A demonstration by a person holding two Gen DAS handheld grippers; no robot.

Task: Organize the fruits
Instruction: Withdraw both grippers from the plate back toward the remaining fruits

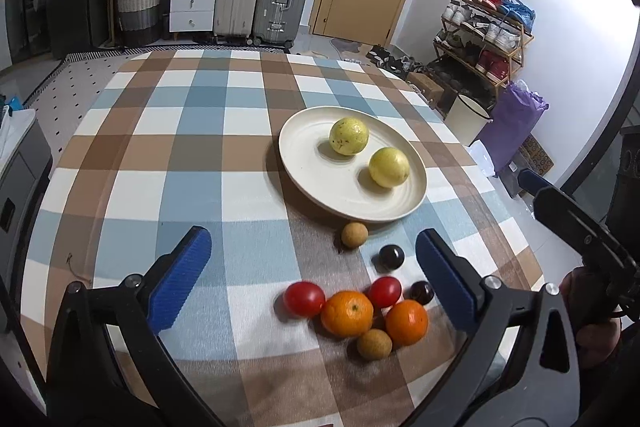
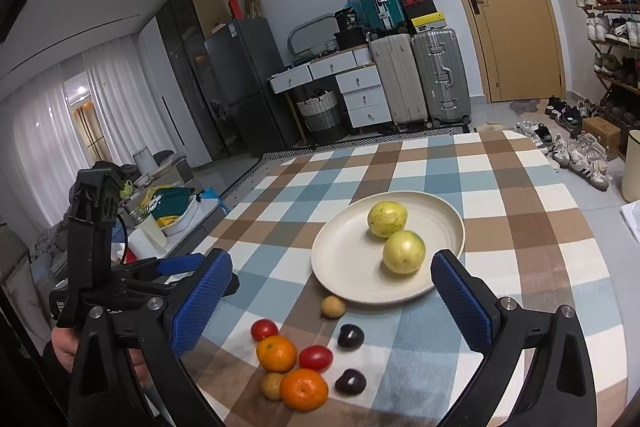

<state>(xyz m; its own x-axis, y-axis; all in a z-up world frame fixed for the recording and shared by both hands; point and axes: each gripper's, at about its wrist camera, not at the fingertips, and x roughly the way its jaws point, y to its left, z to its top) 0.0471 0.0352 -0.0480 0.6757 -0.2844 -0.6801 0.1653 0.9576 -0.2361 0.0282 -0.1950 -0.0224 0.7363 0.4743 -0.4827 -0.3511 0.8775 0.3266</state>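
loose fruits (image 1: pixel 352 311), plate (image 1: pixel 304 163) holding two guavas (image 1: pixel 349 136)

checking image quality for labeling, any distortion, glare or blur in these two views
Left wrist view: strong fisheye bend, dark vignette, bright glare at the right edge; plate sharp, soft shadows under the fruit. Right wrist view: same curvature, curtains overexposed at left; plate in focus.

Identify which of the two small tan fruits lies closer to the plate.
The tan fruit just off the plate's near rim; the other tan fruit sits among the oranges.
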